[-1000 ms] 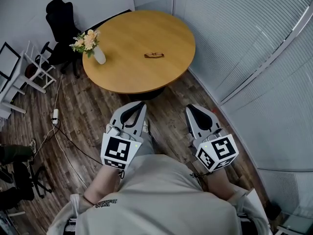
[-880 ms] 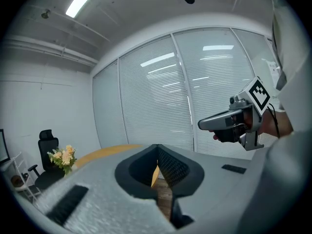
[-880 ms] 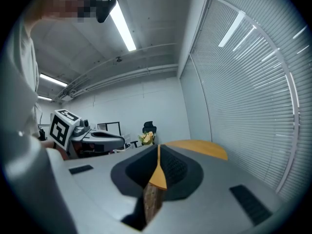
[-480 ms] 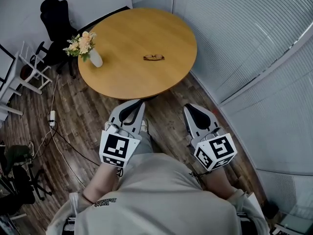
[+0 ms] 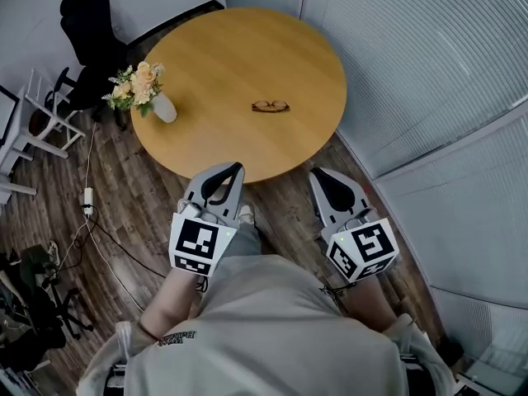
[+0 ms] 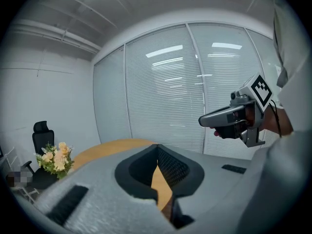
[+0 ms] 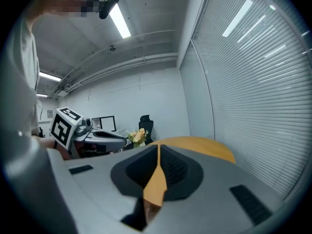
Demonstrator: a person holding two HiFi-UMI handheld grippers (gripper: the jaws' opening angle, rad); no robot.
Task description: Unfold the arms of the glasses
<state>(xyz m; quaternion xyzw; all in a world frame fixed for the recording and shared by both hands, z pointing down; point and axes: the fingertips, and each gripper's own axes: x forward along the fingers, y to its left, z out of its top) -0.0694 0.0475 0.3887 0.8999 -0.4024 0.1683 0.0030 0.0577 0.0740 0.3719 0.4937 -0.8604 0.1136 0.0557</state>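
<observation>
**Both grippers carried closer to the table**

Since a second earlier, the round orange-brown wooden table [image 5: 223, 48] had drawn nearer beneath me. My left gripper [image 5: 234, 168] and right gripper [image 5: 318, 174] had come up to its near edge, side by side above the dark wood-plank floor [image 5: 124, 196]. Both pairs of my fingers were clenched together with nothing between them. The thin dark-framed glasses [image 5: 271, 106] lay flat on the table top, right of centre, well ahead of both grippers and untouched. A white vase of pale flowers [image 5: 144, 89] stood near the table's left rim, well apart from the glasses.
</observation>
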